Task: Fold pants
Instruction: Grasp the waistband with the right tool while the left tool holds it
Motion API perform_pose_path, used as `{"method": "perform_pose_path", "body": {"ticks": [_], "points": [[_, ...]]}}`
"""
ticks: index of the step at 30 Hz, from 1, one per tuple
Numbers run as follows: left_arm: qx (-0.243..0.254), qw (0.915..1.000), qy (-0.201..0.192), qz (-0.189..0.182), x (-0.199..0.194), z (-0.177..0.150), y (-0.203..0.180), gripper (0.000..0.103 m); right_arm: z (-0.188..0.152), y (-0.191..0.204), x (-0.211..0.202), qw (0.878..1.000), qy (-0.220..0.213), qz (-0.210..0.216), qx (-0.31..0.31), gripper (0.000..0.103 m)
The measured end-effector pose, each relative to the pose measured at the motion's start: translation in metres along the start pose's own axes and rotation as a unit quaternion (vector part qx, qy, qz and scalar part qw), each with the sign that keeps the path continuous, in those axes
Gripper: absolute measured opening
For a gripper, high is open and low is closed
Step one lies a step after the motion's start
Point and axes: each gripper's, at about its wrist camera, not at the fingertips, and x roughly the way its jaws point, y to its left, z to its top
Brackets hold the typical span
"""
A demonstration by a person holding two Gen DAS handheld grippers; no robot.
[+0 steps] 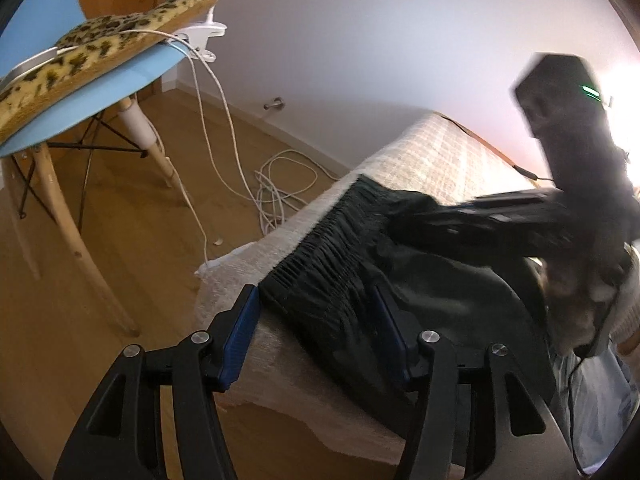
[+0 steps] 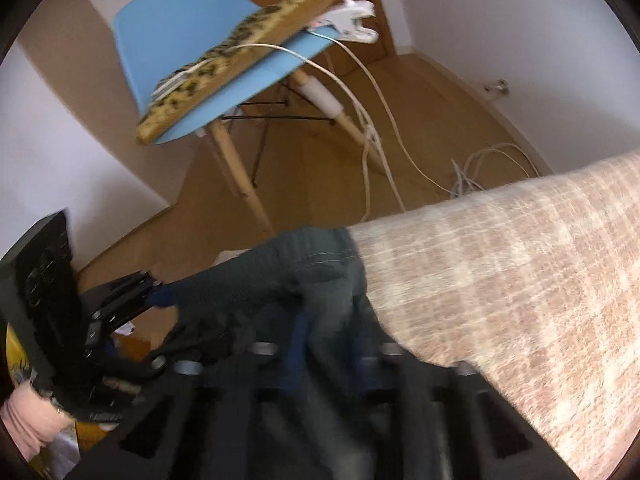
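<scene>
Left gripper (image 1: 316, 328) gapes astride the pants (image 1: 332, 280) waistband, right gripper (image 2: 324, 344) pinches cloth between its fingers: clamp left squarely first

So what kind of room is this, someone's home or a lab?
Most likely a room in a home, perhaps a bedroom. There is a wooden floor, a blue chair with a leopard-print cushion on it, and dark pants laid over a padded surface with a woven beige cover.
</scene>
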Motion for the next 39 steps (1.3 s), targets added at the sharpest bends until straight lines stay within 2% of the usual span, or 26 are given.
{"method": "perform_pose_path", "body": {"ticks": [3, 10, 12, 15, 17, 19, 20, 24, 26, 28, 30, 31, 33, 36, 39], "points": [[-0.014, 0.9998, 0.001, -0.011, 0.004, 0.004, 0.007, 0.057, -0.011, 0.013, -0.02, 0.999, -0.03, 0.005, -0.032, 0.003], [-0.038, 0.9982, 0.006, -0.047, 0.015, 0.008, 0.011, 0.058, -0.029, 0.024, -0.047, 0.994, -0.081, 0.004, -0.069, 0.002], [-0.033, 0.9986, 0.002, -0.04, 0.017, 0.008, 0.01, 0.058, -0.028, 0.02, -0.045, 0.995, -0.076, -0.009, -0.06, 0.002], [-0.012, 0.9998, -0.006, -0.015, 0.019, 0.007, 0.002, 0.049, -0.02, 0.015, -0.031, 0.996, -0.051, -0.052, -0.05, 0.002], [-0.013, 0.9998, -0.012, -0.007, 0.018, 0.007, 0.001, 0.043, -0.018, 0.015, -0.025, 0.996, -0.04, -0.064, -0.049, 0.008], [-0.017, 0.9996, -0.023, -0.006, 0.014, 0.007, 0.0, 0.027, -0.015, 0.014, -0.021, 0.996, -0.031, -0.078, -0.044, 0.02], [-0.017, 0.9994, -0.028, -0.006, 0.011, 0.008, -0.001, 0.023, -0.015, 0.014, -0.022, 0.995, -0.032, -0.082, -0.042, 0.023], [0.011, 0.9983, -0.056, 0.015, -0.001, 0.008, -0.017, 0.016, -0.014, 0.012, -0.035, 0.993, -0.032, -0.111, -0.031, 0.048], [0.039, 0.9963, -0.072, 0.025, -0.007, 0.005, -0.029, 0.016, -0.014, 0.005, -0.051, 0.993, -0.038, -0.108, -0.003, 0.052], [0.09, 0.9904, -0.092, 0.05, -0.013, -0.002, -0.052, 0.016, -0.014, -0.004, -0.071, 0.996, -0.051, -0.069, 0.037, 0.061], [0.157, 0.9783, -0.114, 0.073, -0.019, -0.014, -0.079, 0.016, -0.015, -0.017, -0.092, 0.994, -0.057, -0.02, 0.096, 0.073], [0.188, 0.9713, -0.121, 0.081, -0.021, -0.022, -0.091, 0.016, -0.016, -0.023, -0.099, 0.99, -0.052, 0.015, 0.128, 0.073], [0.246, 0.9558, -0.132, 0.094, -0.022, -0.038, -0.115, 0.016, -0.018, -0.028, -0.103, 0.985, -0.04, 0.047, 0.161, 0.073], [0.308, 0.9352, -0.137, 0.109, -0.018, -0.058, -0.14, 0.016, -0.02, -0.026, -0.096, 0.984, -0.003, 0.055, 0.171, 0.073], [0.335, 0.9263, -0.134, 0.108, -0.013, -0.071, -0.153, 0.016, -0.02, -0.02, -0.078, 0.984, 0.037, 0.05, 0.169, 0.073]]}}
